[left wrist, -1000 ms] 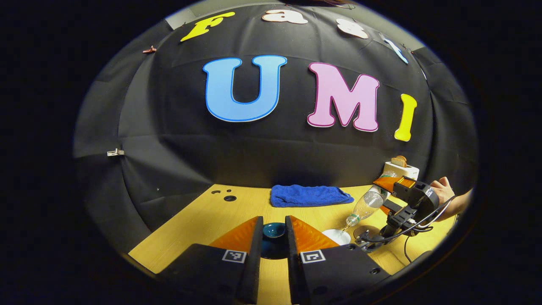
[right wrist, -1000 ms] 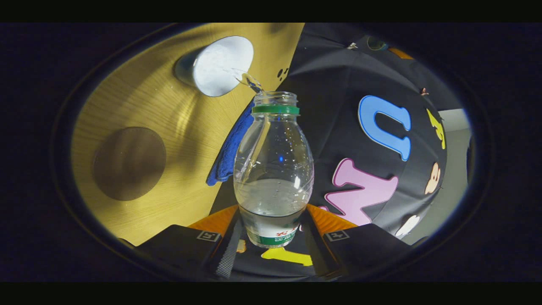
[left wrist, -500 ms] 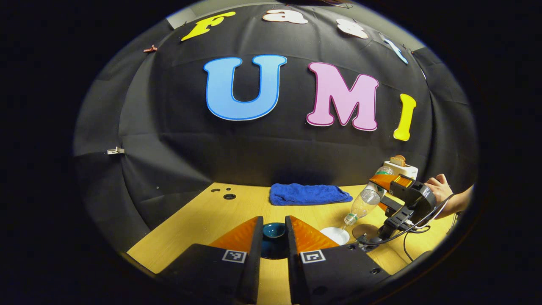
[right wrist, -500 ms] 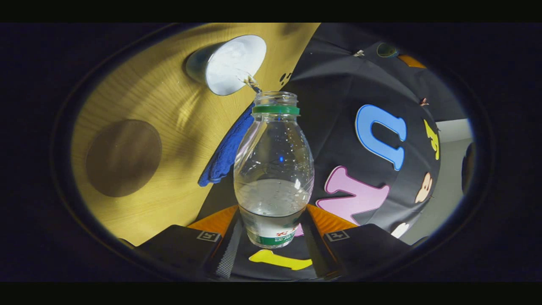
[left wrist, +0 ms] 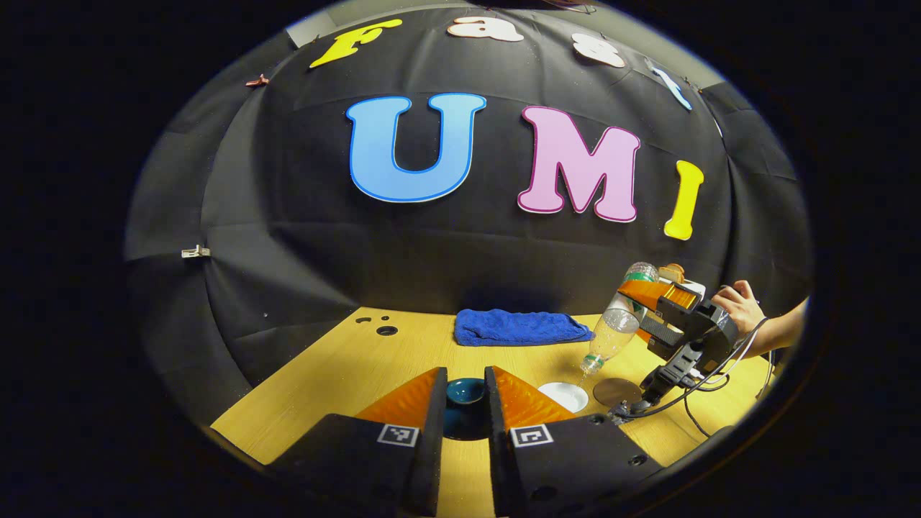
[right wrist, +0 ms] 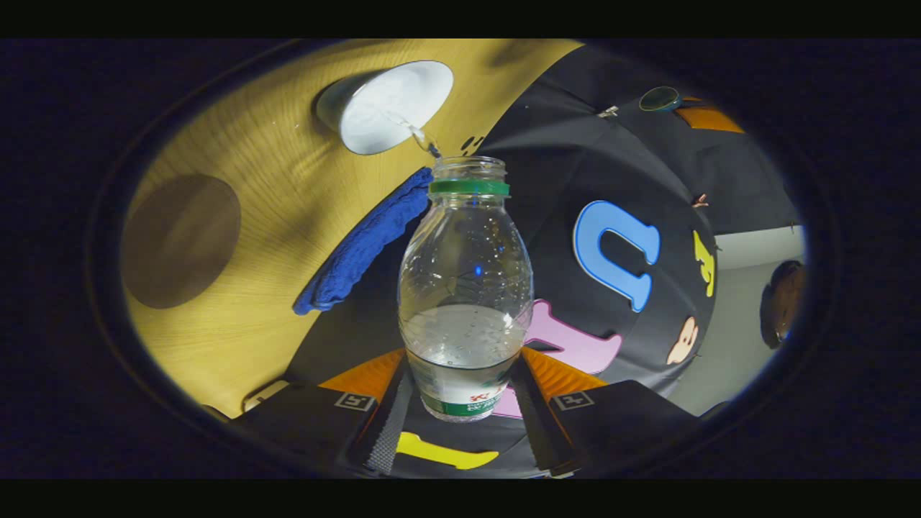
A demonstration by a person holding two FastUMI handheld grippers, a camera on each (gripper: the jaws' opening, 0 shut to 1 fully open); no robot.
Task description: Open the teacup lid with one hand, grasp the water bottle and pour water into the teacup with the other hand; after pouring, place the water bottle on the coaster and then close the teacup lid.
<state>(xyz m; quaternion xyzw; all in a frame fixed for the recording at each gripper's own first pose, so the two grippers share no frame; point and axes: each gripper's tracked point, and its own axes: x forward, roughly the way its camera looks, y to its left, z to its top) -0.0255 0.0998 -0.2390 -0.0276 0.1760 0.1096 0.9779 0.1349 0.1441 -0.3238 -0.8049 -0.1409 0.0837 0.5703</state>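
The biggest change is on the right-hand side of the counter (left wrist: 345,367): the right gripper (right wrist: 460,388), clamped on the lower body of the water bottle (right wrist: 464,280), has lifted and swung since a second ago. From the left gripper view the bottle (left wrist: 617,324) now sits higher above the white teacup (left wrist: 563,396) than it did, tilted mouth-down, with a gap between its mouth and the cup's rim. In the right gripper view a thin thread of water runs from the open mouth towards the teacup (right wrist: 388,106), so the pour is still going, but I'd say it is tapering off; the water left sits low in the bottle. The round brown coaster (left wrist: 617,391) lies just beside the cup, bare, and has drifted outward in the right gripper view (right wrist: 180,241) as the hand turned. That suggests the next thing is to right the bottle and set it down there. The blue cloth (left wrist: 518,327) lies untouched at the back. The left gripper (left wrist: 464,392) has not budged: it stays closed on the dark blue teacup lid (left wrist: 465,391), held off to the side of the cup and waiting to go back on.
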